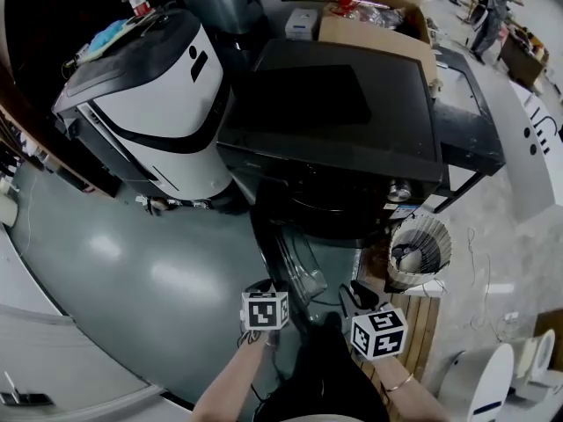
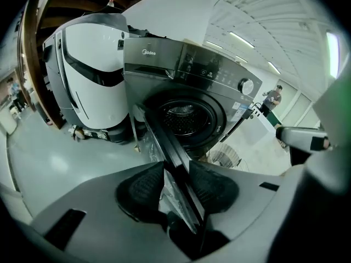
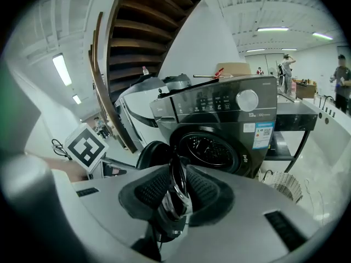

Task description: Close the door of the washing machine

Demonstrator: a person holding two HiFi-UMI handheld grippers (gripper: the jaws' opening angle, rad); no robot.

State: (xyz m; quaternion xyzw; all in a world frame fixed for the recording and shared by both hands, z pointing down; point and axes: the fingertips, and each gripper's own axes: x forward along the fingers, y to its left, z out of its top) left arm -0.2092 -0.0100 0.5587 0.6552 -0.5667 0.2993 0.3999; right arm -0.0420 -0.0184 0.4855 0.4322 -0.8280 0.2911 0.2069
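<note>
While the head view looks steeply down, the dark washing machine (image 1: pixel 343 104) fills the middle. Its door (image 1: pixel 295 262) hangs wide open and swings out toward the person. Both grippers sit at the door's outer edge. The left gripper (image 1: pixel 261 287) is just beside the right gripper (image 1: pixel 352 299), and each carries its marker cube above a bare forearm. A white machine (image 1: pixel 158 104) stands left of the washer, and a wire basket (image 1: pixel 420 251) stands on the floor to its right.

From the left gripper view, the washing machine (image 2: pixel 192 92) faces the camera with its drum opening uncovered. The door (image 2: pixel 164 136) runs edge-on from its hinge side straight down into the left gripper (image 2: pixel 175 186). Its jaws stand partly apart, just wide enough for the door's rim, with a dark ribbed pad (image 2: pixel 143 189) bearing on each side.

From the right gripper view, the washing machine (image 3: pixel 225 119) again shows its open drum. The door (image 3: pixel 148 156) stands left of the drum, turned edge-on. The right gripper (image 3: pixel 176 193) is clamped on the door's shiny rim, its two pads pressing from either side with only the rim between them. The left gripper's cube (image 3: pixel 85 147) shows at the left.
</note>
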